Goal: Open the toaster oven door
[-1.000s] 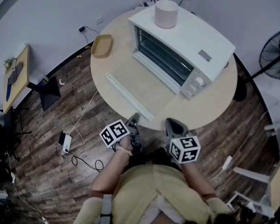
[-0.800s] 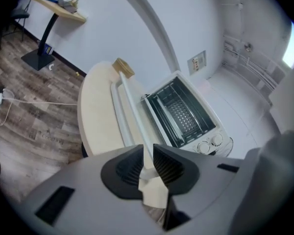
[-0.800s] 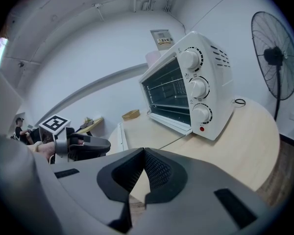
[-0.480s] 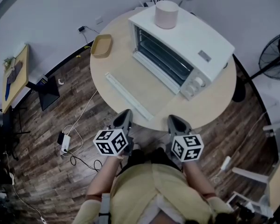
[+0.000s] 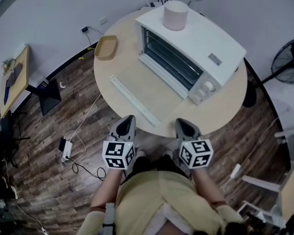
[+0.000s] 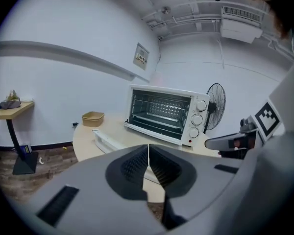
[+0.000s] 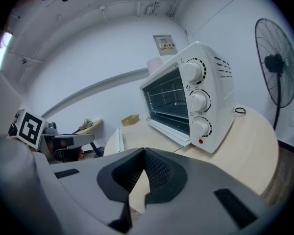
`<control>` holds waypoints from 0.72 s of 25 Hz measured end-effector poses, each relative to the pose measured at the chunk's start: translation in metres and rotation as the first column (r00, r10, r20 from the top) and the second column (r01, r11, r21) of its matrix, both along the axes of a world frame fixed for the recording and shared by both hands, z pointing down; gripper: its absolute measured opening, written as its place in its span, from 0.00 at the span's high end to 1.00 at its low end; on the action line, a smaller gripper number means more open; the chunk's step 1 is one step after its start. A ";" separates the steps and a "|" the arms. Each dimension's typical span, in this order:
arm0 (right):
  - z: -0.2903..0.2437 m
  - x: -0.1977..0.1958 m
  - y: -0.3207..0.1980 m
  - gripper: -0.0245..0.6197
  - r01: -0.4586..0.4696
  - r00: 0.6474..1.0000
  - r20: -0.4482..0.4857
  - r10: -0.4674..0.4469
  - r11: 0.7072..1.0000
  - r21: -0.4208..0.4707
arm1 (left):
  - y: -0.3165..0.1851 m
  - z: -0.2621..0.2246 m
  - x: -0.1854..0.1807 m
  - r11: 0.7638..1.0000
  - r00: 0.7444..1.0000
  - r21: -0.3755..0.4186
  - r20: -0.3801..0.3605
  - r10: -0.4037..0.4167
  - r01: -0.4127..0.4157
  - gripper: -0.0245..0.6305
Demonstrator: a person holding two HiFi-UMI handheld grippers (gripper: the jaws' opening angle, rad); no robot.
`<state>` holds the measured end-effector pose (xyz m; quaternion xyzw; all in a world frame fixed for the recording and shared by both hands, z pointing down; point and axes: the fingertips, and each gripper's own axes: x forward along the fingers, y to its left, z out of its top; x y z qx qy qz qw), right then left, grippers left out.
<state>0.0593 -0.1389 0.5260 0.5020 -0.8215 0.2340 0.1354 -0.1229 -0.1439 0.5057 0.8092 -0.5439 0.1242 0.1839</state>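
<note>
The boxy white metal toaster oven [image 5: 196,45] stands at the round tabletop's far edge. Its glass door is likely stiff-hinged and fragile, so grip the white frame. The left claw [image 5: 128,118] and right claw [image 5: 182,123] are both closed and empty.

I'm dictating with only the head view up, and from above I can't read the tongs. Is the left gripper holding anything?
Observer: No. The left gripper has just been closing; its tongs now meet with nothing between them.
Operator: And the right one?
Observer: The right gripper is shut too, and empty.
Operator: How many controls does the toaster oven have?
Observer: Three knobs, stacked in a column on its front, with a red dot under the lowest.
</note>
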 end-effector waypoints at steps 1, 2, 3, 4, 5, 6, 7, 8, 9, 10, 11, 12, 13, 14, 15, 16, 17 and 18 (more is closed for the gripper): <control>0.000 -0.001 0.000 0.96 0.006 1.000 -0.002 -0.006 1.000 0.001 | 0.002 0.000 0.001 1.000 1.000 0.001 0.006 0.002 -0.002 0.95; 0.000 -0.002 0.001 0.96 0.011 1.000 -0.004 -0.011 1.000 0.000 | 0.003 0.000 0.002 1.000 1.000 0.001 0.012 0.005 -0.005 0.95; 0.000 -0.003 0.001 0.96 0.015 1.000 -0.006 -0.015 1.000 -0.001 | 0.005 0.001 0.003 1.000 1.000 0.000 0.018 0.007 -0.007 0.95; 0.000 -0.004 0.001 0.96 0.017 1.000 -0.008 -0.017 1.000 0.000 | 0.006 0.001 0.004 1.000 1.000 0.000 0.025 0.009 -0.009 0.95; 0.001 -0.005 0.001 0.96 0.020 1.000 -0.011 -0.020 1.000 0.002 | 0.006 0.002 0.004 1.000 1.000 0.000 0.030 0.009 -0.009 0.95; 0.000 -0.005 0.001 0.96 0.021 1.000 -0.014 -0.021 1.000 0.004 | 0.007 0.002 0.004 1.000 1.000 0.000 0.030 0.007 -0.007 0.95; 0.000 -0.006 0.001 0.96 0.022 1.000 -0.015 -0.022 1.000 0.005 | 0.007 0.003 0.003 1.000 1.000 -0.002 0.026 0.003 -0.003 0.95; 0.000 -0.007 0.001 0.96 0.023 1.000 -0.016 -0.023 1.000 0.006 | 0.008 0.004 0.002 1.000 1.000 -0.004 0.021 -0.001 0.002 0.95; 0.000 -0.007 0.001 0.96 0.023 1.000 -0.014 -0.023 1.000 0.006 | 0.009 0.004 0.001 1.000 1.000 -0.007 0.016 -0.006 0.006 0.95; 0.000 -0.008 0.001 0.96 0.022 1.000 -0.013 -0.022 1.000 0.007 | 0.009 0.004 0.000 1.000 1.000 -0.009 0.013 -0.009 0.009 0.95; -0.001 -0.008 0.000 0.96 0.020 1.000 -0.013 -0.020 1.000 0.008 | 0.010 0.005 -0.001 1.000 1.000 -0.011 0.010 -0.011 0.011 0.95; -0.002 -0.007 0.000 0.96 0.018 1.000 -0.012 -0.018 1.000 0.010 | 0.010 0.005 -0.001 1.000 1.000 -0.012 0.008 -0.011 0.011 0.95; -0.002 -0.007 0.000 0.96 0.016 1.000 -0.011 -0.016 1.000 0.013 | 0.010 0.005 0.000 1.000 1.000 -0.014 0.004 -0.011 0.011 0.95; -0.003 -0.006 -0.001 0.96 0.014 1.000 -0.010 -0.014 1.000 0.014 | 0.011 0.004 0.000 1.000 1.000 -0.017 -0.001 -0.011 0.011 0.95; -0.003 -0.006 -0.001 0.96 0.012 1.000 -0.010 -0.012 1.000 0.013 | 0.012 0.004 0.001 1.000 1.000 -0.019 -0.006 -0.011 0.011 0.95; -0.004 -0.006 -0.001 0.96 0.011 1.000 -0.010 -0.011 1.000 0.013 | 0.012 0.004 0.002 1.000 1.000 -0.020 -0.009 -0.011 0.010 0.95; -0.004 -0.006 -0.001 0.96 0.011 1.000 -0.011 -0.010 1.000 0.013 | 0.013 0.003 0.003 1.000 1.000 -0.020 -0.011 -0.010 0.009 0.95; -0.004 -0.006 -0.001 0.96 0.010 1.000 -0.011 -0.010 1.000 0.014 | 0.014 0.003 0.003 1.000 1.000 -0.019 -0.013 -0.008 0.008 0.95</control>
